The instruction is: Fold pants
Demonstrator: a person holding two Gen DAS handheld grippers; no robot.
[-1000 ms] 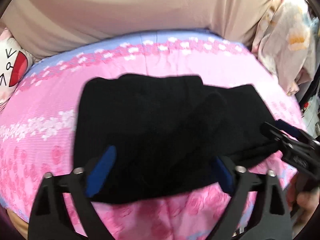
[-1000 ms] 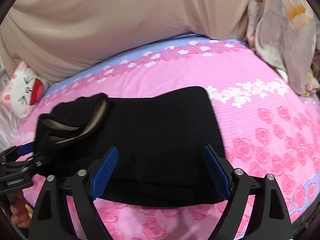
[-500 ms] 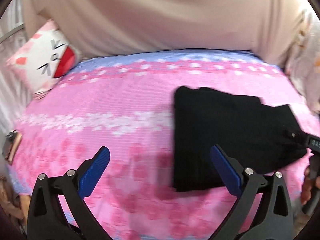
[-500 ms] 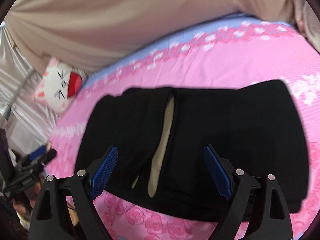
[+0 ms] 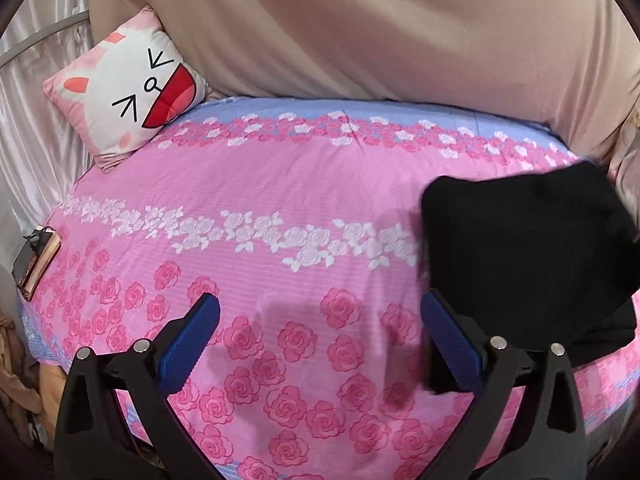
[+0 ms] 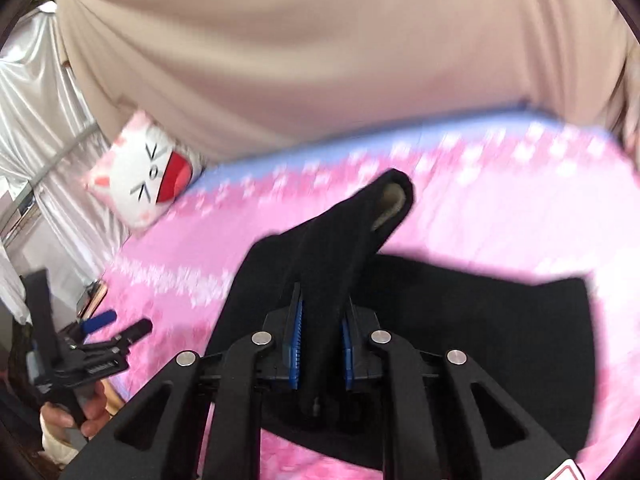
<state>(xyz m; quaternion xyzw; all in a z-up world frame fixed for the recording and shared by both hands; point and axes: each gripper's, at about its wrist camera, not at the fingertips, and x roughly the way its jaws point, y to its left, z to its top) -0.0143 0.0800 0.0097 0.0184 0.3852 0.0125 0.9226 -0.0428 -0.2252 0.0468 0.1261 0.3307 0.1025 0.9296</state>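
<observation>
The black pants [image 5: 528,256] lie folded on the pink flowered bedspread [image 5: 280,200], at the right of the left wrist view. My left gripper [image 5: 320,344] is open and empty, over bare bedspread to the left of the pants. My right gripper [image 6: 320,344] is shut on a fold of the black pants [image 6: 480,320] and holds it lifted, so a strip with beige lining [image 6: 390,204] sticks up. The rest of the pants lies flat under it. My left gripper also shows at the left edge of the right wrist view [image 6: 120,324], off the bed's edge.
A white and pink cat-face pillow [image 5: 128,92] leans at the bed's back left. A beige curtain [image 5: 360,28] hangs behind the bed. A phone [image 5: 34,258] lies on the left edge of the bed. Flowered fabric [image 5: 628,160] hangs at the right.
My right gripper has closed on a fold of the pants and lifted it. My left gripper has pulled away to the left, off the pants, staying open.
</observation>
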